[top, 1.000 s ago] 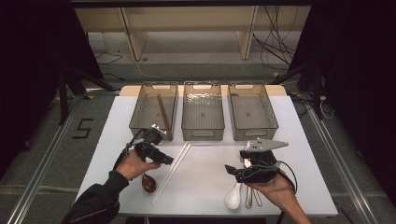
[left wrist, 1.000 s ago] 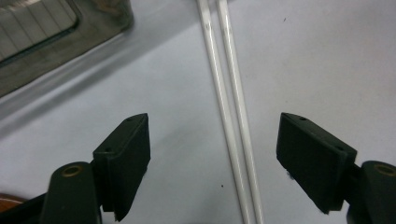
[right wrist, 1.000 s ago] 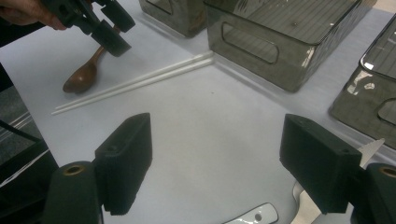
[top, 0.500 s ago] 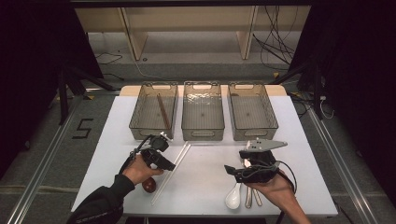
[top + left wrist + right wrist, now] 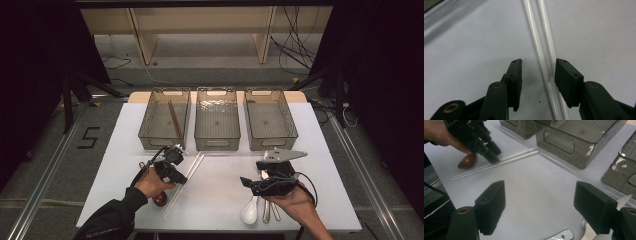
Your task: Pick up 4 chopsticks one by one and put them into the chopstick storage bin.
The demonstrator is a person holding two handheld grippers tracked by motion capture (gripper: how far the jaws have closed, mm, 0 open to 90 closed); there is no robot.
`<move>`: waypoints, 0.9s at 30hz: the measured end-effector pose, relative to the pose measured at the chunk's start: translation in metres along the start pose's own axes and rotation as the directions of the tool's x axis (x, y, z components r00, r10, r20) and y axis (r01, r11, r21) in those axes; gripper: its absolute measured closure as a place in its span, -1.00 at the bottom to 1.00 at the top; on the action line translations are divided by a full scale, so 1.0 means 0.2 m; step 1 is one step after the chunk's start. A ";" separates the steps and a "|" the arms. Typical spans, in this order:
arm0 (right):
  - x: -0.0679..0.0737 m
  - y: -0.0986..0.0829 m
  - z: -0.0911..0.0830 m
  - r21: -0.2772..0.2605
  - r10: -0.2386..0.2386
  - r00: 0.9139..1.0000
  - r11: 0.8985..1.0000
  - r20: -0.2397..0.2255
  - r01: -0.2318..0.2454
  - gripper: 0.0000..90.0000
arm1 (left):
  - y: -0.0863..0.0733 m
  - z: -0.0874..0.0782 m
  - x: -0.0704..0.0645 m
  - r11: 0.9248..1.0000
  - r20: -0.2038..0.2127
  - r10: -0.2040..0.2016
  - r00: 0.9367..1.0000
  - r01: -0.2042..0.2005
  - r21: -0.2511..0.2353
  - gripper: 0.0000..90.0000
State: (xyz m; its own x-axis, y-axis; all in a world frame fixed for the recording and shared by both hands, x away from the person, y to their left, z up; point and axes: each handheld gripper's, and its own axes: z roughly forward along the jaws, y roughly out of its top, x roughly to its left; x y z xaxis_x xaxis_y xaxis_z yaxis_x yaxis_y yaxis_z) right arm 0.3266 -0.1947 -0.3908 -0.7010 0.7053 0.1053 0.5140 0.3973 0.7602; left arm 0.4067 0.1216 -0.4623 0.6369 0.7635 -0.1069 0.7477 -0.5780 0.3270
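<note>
Now my left fingers (image 5: 537, 72) stand spread around the white chopsticks (image 5: 541, 45) lying side by side on the counter (image 5: 474, 50) — both sticks sit between the pads, ready for one pinch. My right fingers (image 5: 540, 205) hang released, grasping nothing — waiting clear.

A lab: white table (image 5: 320, 145), taped floor rails (image 5: 45, 185), loose cables (image 5: 295, 50), dark surroundings.

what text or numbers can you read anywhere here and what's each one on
"5" – marked in black on the grey floor left of the table, in the high view.
The clear bins, the white chopsticks and the left tool show no readable text.
</note>
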 end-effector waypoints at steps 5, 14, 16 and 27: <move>0.00 0.00 0.00 0.000 0.000 1.000 1.000 -0.001 0.000 -0.41 | 0.00 0.01 -0.02 1.000 -0.022 0.025 0.999 -0.024 0.014 0.32; 0.00 0.00 0.00 0.005 0.000 1.000 1.000 -0.001 0.000 -0.41 | 0.00 0.02 -0.04 0.998 -0.057 0.063 0.996 -0.062 0.014 0.43; 0.00 0.00 0.00 0.007 0.000 1.000 1.000 0.000 0.000 -0.41 | 0.01 0.02 -0.04 0.998 -0.056 0.063 0.996 -0.062 0.013 0.46; 0.00 0.00 0.00 0.004 -0.003 1.000 1.000 0.002 0.003 -0.41 | 0.01 0.02 -0.06 0.997 -0.052 0.072 0.996 -0.072 0.007 0.61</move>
State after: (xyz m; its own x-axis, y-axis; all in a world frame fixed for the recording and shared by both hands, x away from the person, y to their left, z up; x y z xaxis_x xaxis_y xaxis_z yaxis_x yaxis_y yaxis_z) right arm 0.3264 -0.1943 -0.3904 -0.7016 0.7052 0.1020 0.5141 0.4019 0.7577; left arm 0.4017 0.1109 -0.4643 0.6784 0.7339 -0.0340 0.7015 -0.6332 0.3271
